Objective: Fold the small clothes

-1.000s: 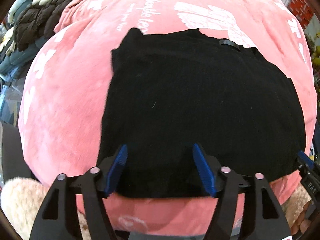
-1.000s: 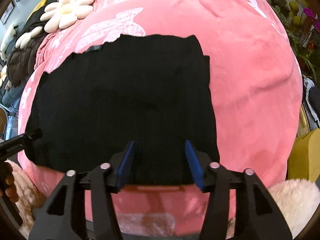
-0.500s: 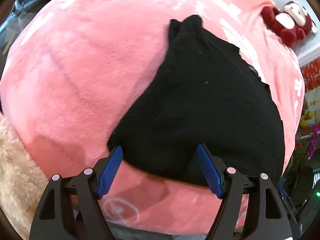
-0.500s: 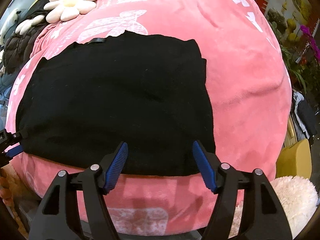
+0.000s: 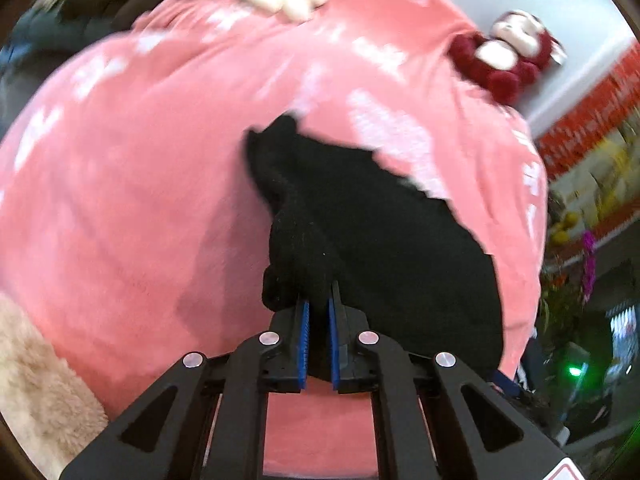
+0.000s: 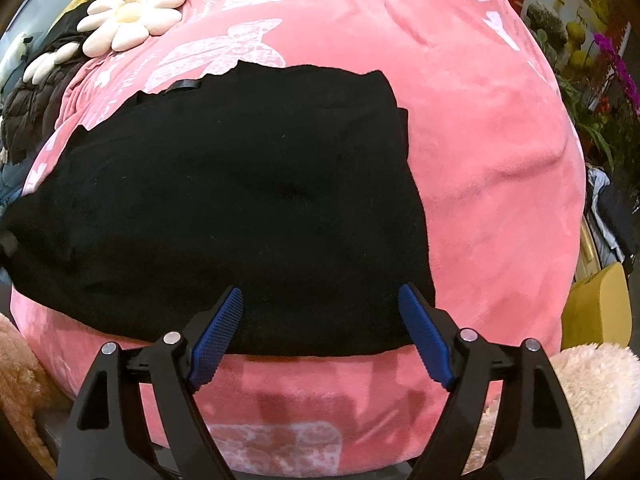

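Since earlier frame, left claw (image 5: 318,322) closed on near left corner of black garment (image 6: 224,200), corner lifted off pink blanket (image 6: 480,160). Right claw (image 6: 320,332) opening wide, nothing gripped, near hem between pads. Fold judged just begun; right corner to be pinched next, hem carried across. Flower cushion (image 6: 132,24) and plush toy (image 5: 508,56) well clear; nothing obstructing.

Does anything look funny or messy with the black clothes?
Yes, a little. The black garment lies mostly flat on the pink blanket, but its near corner is bunched up where the left gripper pinches it. The right gripper is opening over the near edge, gripping nothing.
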`<action>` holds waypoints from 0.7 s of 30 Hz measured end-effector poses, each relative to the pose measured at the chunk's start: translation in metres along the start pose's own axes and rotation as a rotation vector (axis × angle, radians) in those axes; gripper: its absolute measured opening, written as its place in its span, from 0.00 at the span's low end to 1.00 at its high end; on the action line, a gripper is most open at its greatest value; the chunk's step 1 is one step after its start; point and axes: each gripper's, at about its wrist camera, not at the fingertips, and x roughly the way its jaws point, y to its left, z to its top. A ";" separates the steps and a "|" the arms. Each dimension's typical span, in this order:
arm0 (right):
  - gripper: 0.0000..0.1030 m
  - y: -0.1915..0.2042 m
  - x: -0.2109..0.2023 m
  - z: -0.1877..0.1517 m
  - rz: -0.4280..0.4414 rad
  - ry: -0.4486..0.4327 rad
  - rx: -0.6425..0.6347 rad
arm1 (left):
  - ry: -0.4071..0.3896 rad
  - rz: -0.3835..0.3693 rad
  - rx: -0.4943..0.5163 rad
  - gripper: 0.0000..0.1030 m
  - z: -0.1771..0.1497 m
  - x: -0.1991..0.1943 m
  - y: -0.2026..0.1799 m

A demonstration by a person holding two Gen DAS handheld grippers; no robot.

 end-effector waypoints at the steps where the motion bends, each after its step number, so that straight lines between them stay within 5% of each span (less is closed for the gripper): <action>1: 0.76 0.000 0.000 0.000 0.004 0.000 0.004 | -0.010 -0.010 0.027 0.05 0.003 -0.006 -0.012; 13: 0.77 -0.017 -0.002 0.003 0.066 -0.004 0.099 | 0.002 -0.097 0.330 0.00 -0.003 -0.011 -0.136; 17: 0.77 -0.027 -0.006 0.004 0.102 -0.011 0.150 | 0.056 -0.041 0.277 0.00 -0.014 0.003 -0.123; 21: 0.80 -0.031 -0.008 0.005 0.121 -0.019 0.179 | 0.082 0.101 0.211 0.00 -0.022 0.003 -0.079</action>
